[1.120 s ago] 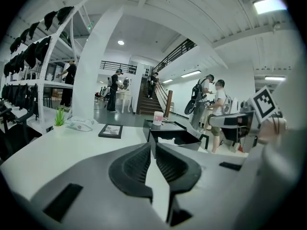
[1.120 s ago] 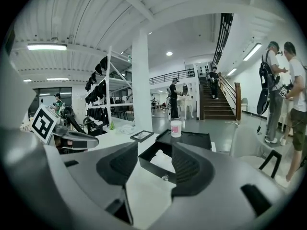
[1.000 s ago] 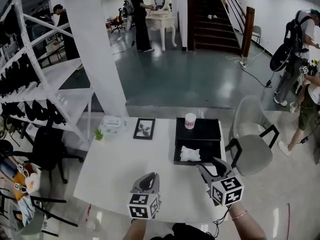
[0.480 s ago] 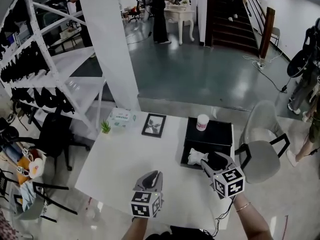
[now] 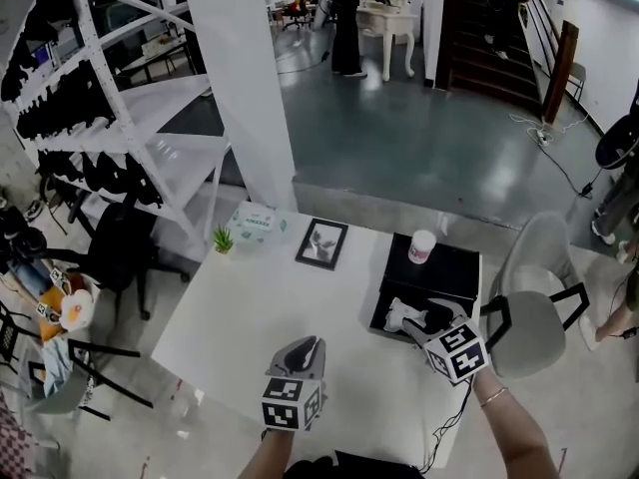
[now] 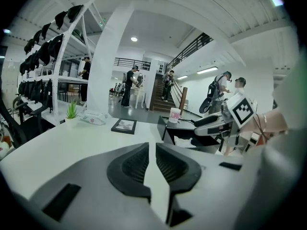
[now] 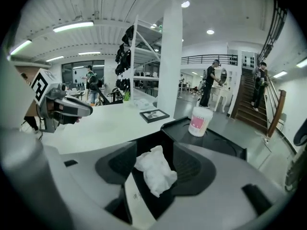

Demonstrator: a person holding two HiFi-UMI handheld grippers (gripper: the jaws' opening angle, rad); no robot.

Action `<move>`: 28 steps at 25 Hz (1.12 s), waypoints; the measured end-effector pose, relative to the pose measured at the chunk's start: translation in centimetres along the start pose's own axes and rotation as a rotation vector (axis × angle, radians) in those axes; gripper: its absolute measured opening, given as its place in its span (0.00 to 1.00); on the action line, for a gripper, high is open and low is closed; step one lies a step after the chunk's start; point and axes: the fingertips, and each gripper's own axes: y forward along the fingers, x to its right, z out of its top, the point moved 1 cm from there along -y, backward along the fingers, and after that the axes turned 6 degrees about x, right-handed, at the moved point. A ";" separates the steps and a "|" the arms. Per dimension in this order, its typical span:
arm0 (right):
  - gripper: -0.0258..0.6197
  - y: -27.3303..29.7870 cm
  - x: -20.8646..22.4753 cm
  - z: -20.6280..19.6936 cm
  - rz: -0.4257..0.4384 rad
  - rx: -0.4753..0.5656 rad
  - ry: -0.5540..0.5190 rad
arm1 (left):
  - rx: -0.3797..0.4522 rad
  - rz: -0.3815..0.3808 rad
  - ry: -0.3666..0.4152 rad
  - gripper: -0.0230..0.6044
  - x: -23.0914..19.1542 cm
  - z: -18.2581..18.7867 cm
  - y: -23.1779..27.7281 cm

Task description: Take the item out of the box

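My right gripper (image 7: 154, 153) hangs over the black rectangular box (image 5: 383, 313) at the table's right. Its jaws are opening around the crumpled white bundle (image 7: 154, 174) inside, not yet pinching. I should sink lower, straddle its middle, then squeeze. My left gripper (image 6: 152, 151), near me, is closed and empty.

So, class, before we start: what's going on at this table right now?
A person holds a gripper in each hand over a white table. The right gripper reaches into the open black box. Its jaws are opening around a crumpled white item that lies inside, not gripped yet. The left gripper hovers above the table, jaws together and empty.
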 end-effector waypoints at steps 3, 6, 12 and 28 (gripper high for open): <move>0.42 0.8 -0.2 -0.9 0.055 -0.053 -0.056 | -0.004 0.015 -0.004 0.08 0.0 -0.2 0.1; 0.42 1.8 0.1 -1.8 0.085 -0.102 -0.093 | -0.012 0.028 -0.010 0.08 -0.1 -0.5 0.3; 0.42 3.4 0.3 -3.1 0.115 -0.180 -0.132 | -0.022 0.048 -0.027 0.08 -0.8 -1.1 0.2; 0.41 5.5 0.1 -5.6 0.222 -0.335 -0.269 | -0.035 0.084 -0.049 0.08 -2.0 -1.7 0.5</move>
